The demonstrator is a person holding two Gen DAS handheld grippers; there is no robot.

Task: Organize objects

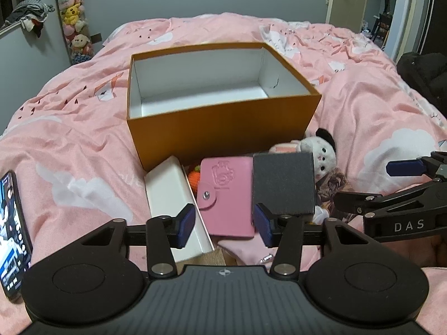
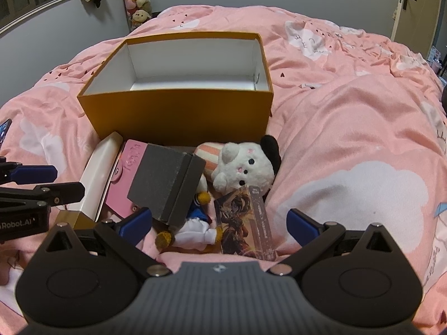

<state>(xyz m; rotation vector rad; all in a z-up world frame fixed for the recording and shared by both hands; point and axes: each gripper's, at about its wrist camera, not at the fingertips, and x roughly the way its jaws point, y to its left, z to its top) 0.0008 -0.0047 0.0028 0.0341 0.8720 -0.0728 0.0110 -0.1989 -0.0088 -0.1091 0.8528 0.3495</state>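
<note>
From the left wrist, the orange box (image 1: 223, 117) sits open on the pink bedspread (image 1: 69, 139), its white inside showing nothing in it. Every item to be sorted lies in a heap at the box's near wall: a white case (image 1: 173, 195), a pink card holder (image 1: 227, 195), a grey box (image 1: 283, 182) and a white plush toy (image 1: 321, 148). The left gripper (image 1: 225, 224) hovers nearer the camera than the box, fingers apart over the card holder, gripping nothing. A phone (image 1: 12, 231) lies well left of the box.

From the right wrist, the same heap shows below the box's front wall, plus a small doll (image 2: 192, 226) and a picture card pack (image 2: 245, 223). The right gripper (image 2: 220, 224) is spread wide above them, empty.

Judging by the bare box, sorting has hardly begun; all pieces remain outside.
</note>
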